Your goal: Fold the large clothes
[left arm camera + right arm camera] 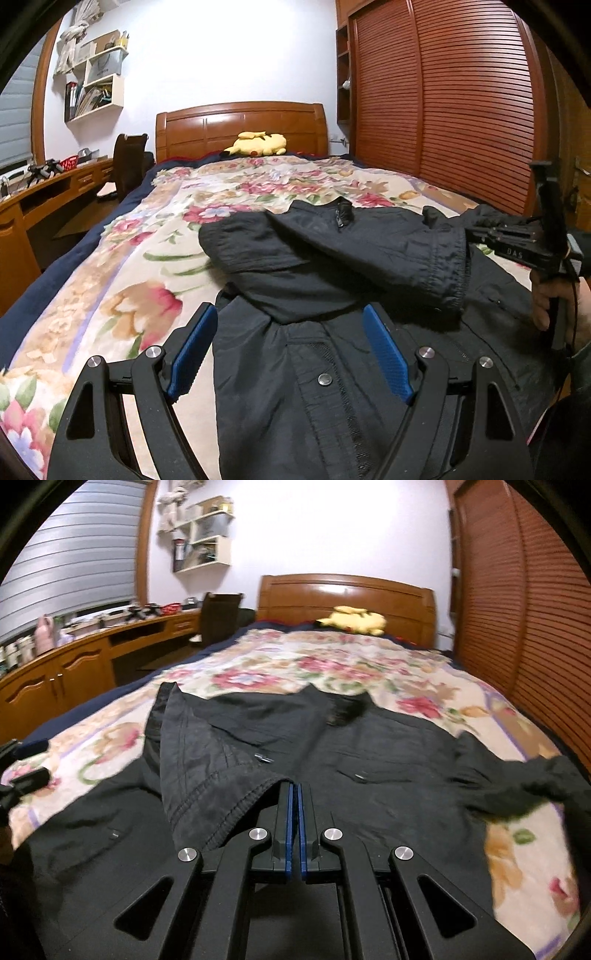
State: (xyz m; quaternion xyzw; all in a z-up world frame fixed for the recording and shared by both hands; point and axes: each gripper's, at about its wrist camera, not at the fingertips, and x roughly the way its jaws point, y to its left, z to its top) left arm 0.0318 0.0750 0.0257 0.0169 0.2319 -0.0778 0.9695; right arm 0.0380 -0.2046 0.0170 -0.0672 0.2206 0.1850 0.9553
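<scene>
bed (pixel 110 280): big one with a floral blanket and a wooden headboard; it's the work surface, soft underneath, so nothing gets pressed truly flat here.

black jacket (pixel 332 387): spread front-up across the near half of the bed, collar toward the headboard, zip and snap placket running up the middle. Looks like thin woven shell fabric, light and totally limp, probably a bit slick, so I'd expect it to slide over itself and over the fuzzy blanket rather than stay put. Not fragile at all.

sleeve (pixel 369 251): one sleeve is lifted and carried across the chest, draping in a loose hump. The other sleeve (pixel 524 779) lies crumpled out to the side on the blanket.

cuff (pixel 221 805): stitched, elastic-looking hem, the thickest bit of the sleeve, so the best handle on it. Seams, cuffs and the bottom hem are where I'd pinch; mid-panel fabric would just bunch.

right gripper (pixel 295 794): blue pads pressed together, clamped on the cuff edge as far as I can tell, fabric hanging off to one side.

left gripper (pixel 291 350): jaws spread wide, nothing in them, hovering over the jacket's lower front.

snap button (pixel 324 379): metal, on the placket; hard spot, avoid creasing right on it.
</scene>
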